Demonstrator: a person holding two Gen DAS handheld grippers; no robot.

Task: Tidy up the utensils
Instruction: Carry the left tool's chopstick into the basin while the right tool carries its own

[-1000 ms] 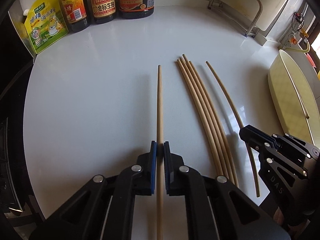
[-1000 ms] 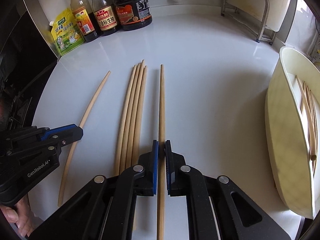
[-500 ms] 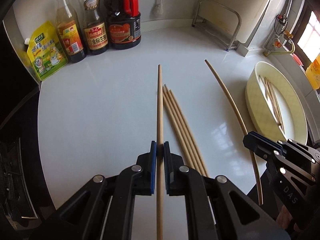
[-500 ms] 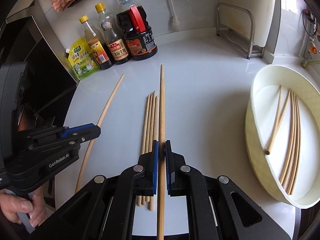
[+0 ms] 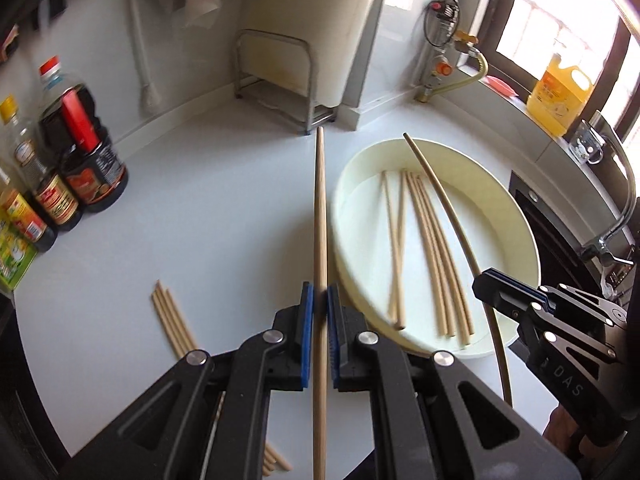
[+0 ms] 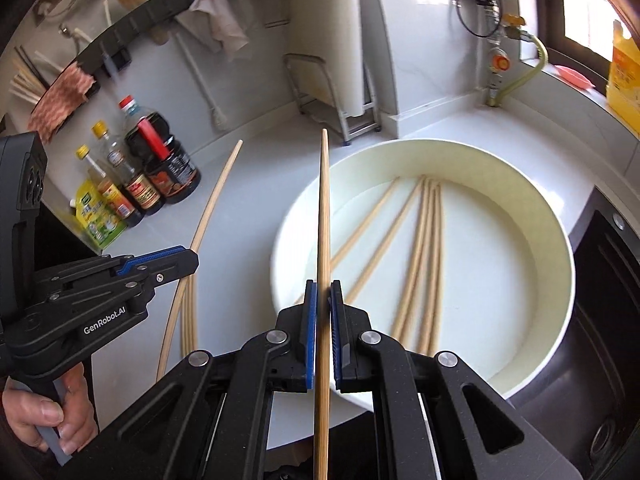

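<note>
My left gripper [image 5: 321,294] is shut on a wooden chopstick [image 5: 320,208], held in the air beside the left rim of the cream oval basin [image 5: 520,216]. My right gripper [image 6: 323,290] is shut on another chopstick [image 6: 324,216], held above the basin's [image 6: 560,248] left rim. Several chopsticks [image 5: 432,248] lie inside the basin, also in the right wrist view [image 6: 424,256]. A few more chopsticks [image 5: 172,316] lie on the white counter below left. The right gripper [image 5: 496,284] and its chopstick [image 5: 444,196] show in the left wrist view, the left gripper [image 6: 176,260] in the right.
Sauce bottles [image 5: 76,160] and a yellow-green packet [image 6: 94,216] stand at the counter's back left. A metal rack [image 5: 280,80] stands at the back wall. A yellow jug [image 5: 560,92] sits on the sill. A dark sink [image 6: 600,320] lies right of the basin.
Both grippers lifted their chopsticks off the counter and swung right toward the basin. The loose chopsticks stay on the counter.
</note>
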